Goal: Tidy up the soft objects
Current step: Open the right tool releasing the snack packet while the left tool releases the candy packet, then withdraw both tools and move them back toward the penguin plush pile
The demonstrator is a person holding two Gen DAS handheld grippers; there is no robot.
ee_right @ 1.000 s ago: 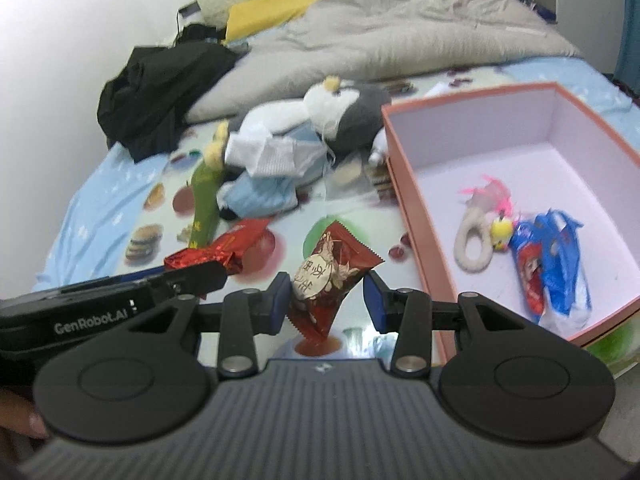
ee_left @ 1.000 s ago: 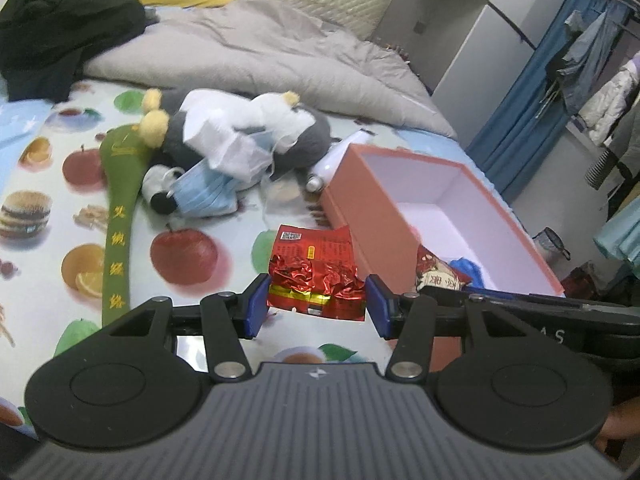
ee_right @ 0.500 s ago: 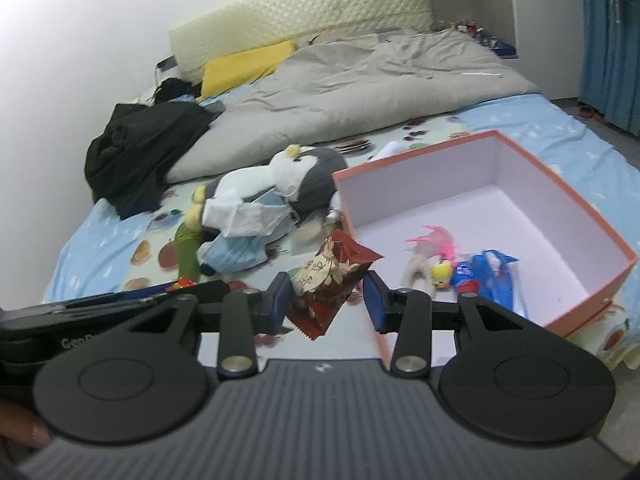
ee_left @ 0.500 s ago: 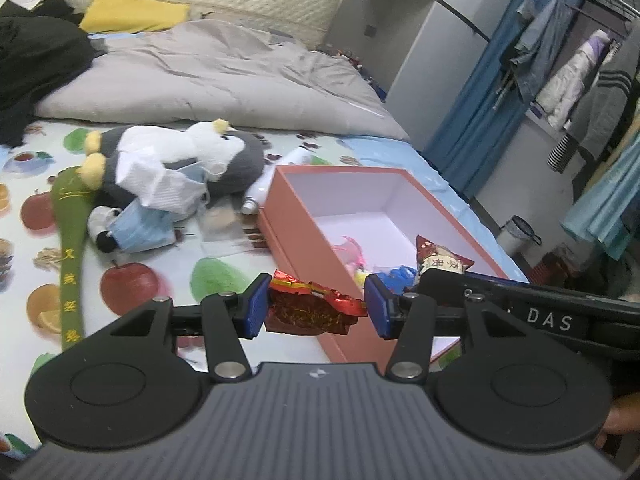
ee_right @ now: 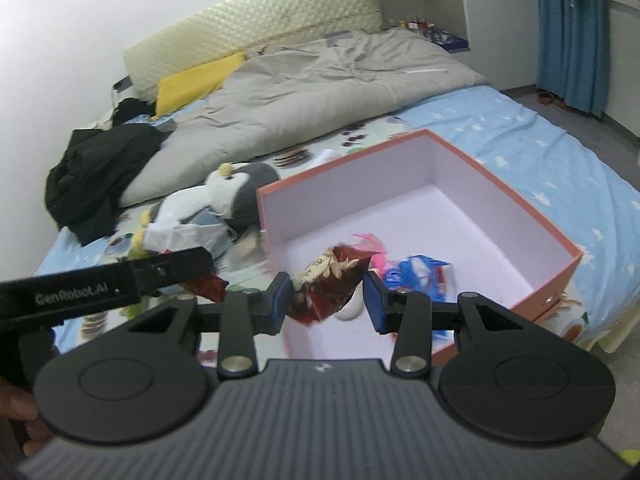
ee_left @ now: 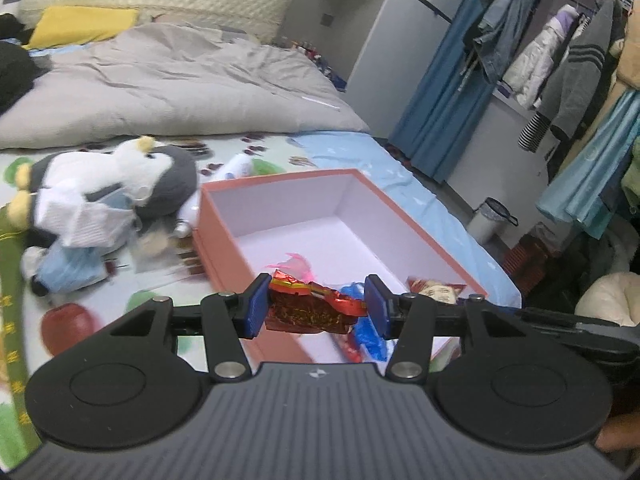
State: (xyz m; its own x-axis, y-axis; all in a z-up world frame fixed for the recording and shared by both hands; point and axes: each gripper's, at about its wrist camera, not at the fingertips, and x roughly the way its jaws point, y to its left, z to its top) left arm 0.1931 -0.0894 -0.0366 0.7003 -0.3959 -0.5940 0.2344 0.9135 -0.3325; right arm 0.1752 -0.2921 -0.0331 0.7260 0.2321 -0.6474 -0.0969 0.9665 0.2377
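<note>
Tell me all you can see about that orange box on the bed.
The orange box is a rectangular, lidless carton, seemingly cardboard, salmon-orange outside and pale white-lilac inside. It sits flat on the printed bedsheet, open side up, beside a plush penguin. Inside, at the near end, lie a pink feathery toy and a blue packet; the far end is bare. Two pairs of tongs hold wrappers above its near end, not touching it.
</note>
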